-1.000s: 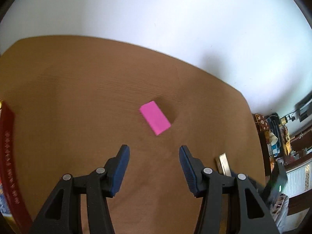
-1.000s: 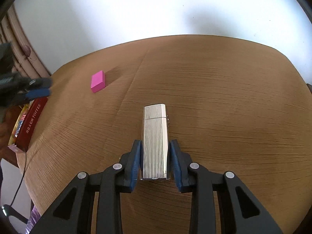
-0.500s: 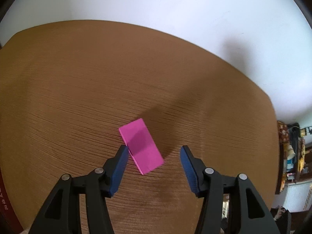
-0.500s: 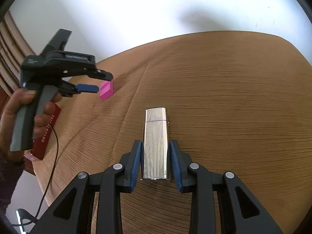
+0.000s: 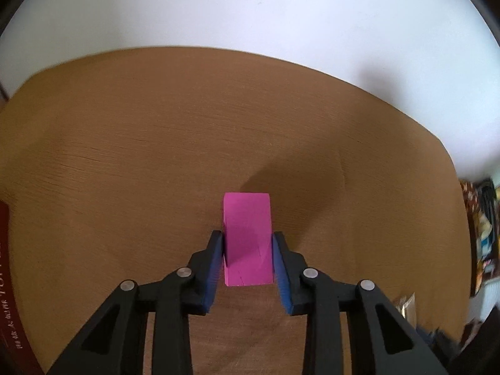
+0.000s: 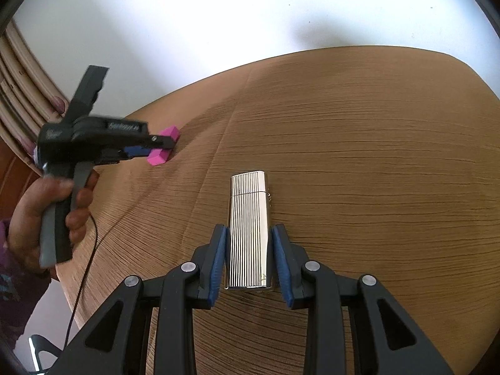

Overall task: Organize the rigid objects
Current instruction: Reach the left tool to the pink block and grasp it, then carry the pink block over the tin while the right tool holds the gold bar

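Left gripper (image 5: 247, 251) has just been closing, and its blue pads now sit against both long sides of the pink block (image 5: 247, 237), which lies flat on the brown table (image 5: 125, 156) at 6 o'clock in the left wrist view, long axis pointing to 12. In the right wrist view the same block (image 6: 164, 150) sits out at 10 o'clock near the table's far-left edge, w/ the person's hand (image 6: 47, 218) squeezing the trigger

Right gripper (image 6: 248, 253) is narrow, clamped on the ribbed silver lighter (image 6: 248, 228), which points to 12 and seems to rest on the table

Risks, as I judge them:
- pads catch only the near half of the block, so on lift the far end could dip and it may pivot or slip out
- block's smooth sides + partial bite = easy to squirt fwd if squeezed harder
- block is close to the table edge, a drop there could go off the side
- lighter is slick metal, gripped low, its top-heavy end may swing if the hand tilts
- cable (image 6: 90, 250) trailing under the left hand could snag
- red box (image 5: 6, 281) at 8 o'clock sits close to the left tool's path
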`<state>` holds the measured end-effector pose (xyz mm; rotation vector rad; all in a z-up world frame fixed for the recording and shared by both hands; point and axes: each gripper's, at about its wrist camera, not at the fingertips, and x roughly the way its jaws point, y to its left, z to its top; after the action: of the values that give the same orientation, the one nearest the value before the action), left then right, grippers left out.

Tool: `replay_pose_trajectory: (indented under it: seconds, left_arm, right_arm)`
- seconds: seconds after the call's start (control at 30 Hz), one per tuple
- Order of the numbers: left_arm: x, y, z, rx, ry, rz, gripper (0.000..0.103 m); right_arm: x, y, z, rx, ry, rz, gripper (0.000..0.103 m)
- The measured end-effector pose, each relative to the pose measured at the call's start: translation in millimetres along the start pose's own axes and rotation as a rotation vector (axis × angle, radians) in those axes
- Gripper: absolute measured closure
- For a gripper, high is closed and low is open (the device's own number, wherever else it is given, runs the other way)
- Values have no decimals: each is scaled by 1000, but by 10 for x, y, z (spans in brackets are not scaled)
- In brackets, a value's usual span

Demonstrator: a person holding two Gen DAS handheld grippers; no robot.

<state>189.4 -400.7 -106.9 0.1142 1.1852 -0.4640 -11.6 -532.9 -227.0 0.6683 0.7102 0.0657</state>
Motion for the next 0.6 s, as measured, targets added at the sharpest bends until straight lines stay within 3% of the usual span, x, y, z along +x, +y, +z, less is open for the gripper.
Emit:
replay_pose_trajectory:
  seconds: [0.17,0.6]
  left_arm:
    - [-330,-81,-325,72,-93,21,71]
    - [-1025,42,-946,172,-196,62,71]
  right_arm:
    - [13,87,-1,-29,4,-33,74]
    - [98,337,15,-96,20,-137,73]
